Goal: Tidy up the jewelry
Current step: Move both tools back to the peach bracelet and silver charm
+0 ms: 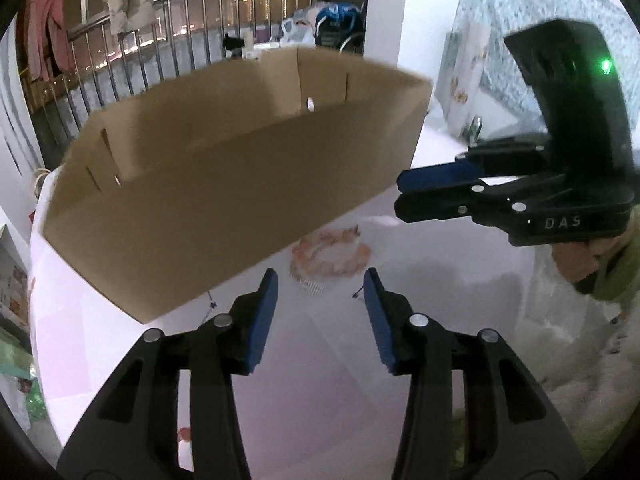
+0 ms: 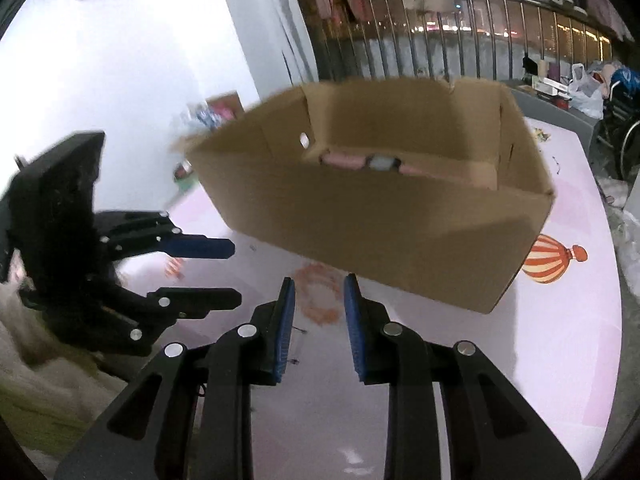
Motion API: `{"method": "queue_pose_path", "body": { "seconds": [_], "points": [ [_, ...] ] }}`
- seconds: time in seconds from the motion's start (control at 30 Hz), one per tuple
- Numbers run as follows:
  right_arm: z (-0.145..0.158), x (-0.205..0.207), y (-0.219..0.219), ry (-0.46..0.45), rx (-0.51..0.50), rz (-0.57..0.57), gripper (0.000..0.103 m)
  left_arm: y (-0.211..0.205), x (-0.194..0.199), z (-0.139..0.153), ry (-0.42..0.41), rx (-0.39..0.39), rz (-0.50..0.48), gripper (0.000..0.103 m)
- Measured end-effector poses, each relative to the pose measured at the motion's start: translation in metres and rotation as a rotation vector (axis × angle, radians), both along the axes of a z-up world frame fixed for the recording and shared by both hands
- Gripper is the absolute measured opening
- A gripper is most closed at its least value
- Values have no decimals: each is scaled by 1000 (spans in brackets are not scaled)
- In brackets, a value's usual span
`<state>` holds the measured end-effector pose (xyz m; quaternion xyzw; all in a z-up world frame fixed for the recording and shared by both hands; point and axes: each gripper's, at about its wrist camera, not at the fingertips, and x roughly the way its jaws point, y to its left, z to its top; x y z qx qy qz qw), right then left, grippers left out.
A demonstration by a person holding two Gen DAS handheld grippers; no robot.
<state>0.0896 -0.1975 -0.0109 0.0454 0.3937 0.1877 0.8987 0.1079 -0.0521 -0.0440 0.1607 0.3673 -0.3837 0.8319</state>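
A bracelet of pink-orange beads lies on the pale pink table, just in front of the brown cardboard box. My left gripper hovers short of it, open, with nothing between its blue pads. The right gripper comes in from the right, jaws a little apart and empty. In the right wrist view the bracelet shows beyond the open right gripper, and the left gripper is at the left. Inside the box, pink items and a white one lie at the bottom.
Thin dark earrings and a small comb-like piece lie near the bracelet. A hot-air balloon print marks the table beside the box. A metal railing with hanging clothes stands behind. Fluffy white fabric lies at the table's right.
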Motion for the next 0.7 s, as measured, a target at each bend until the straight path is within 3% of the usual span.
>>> {"method": "queue_pose_path", "body": {
  "seconds": [0.07,0.27,0.57,0.7],
  "points": [
    [-8,6,1,17,-28,-1,25,-4,5,-13,4,37,5,32],
    [-27,19,2,48,-98,23,24,-10,15,-31,8,91,-20,28],
    [-37,33,7,63,-118,80,23,-11,20,-32,20,76,-45,28],
    [-39,38,8,64,-111,86,17,-9,22,-33,14,75,-54,25]
  ]
}}
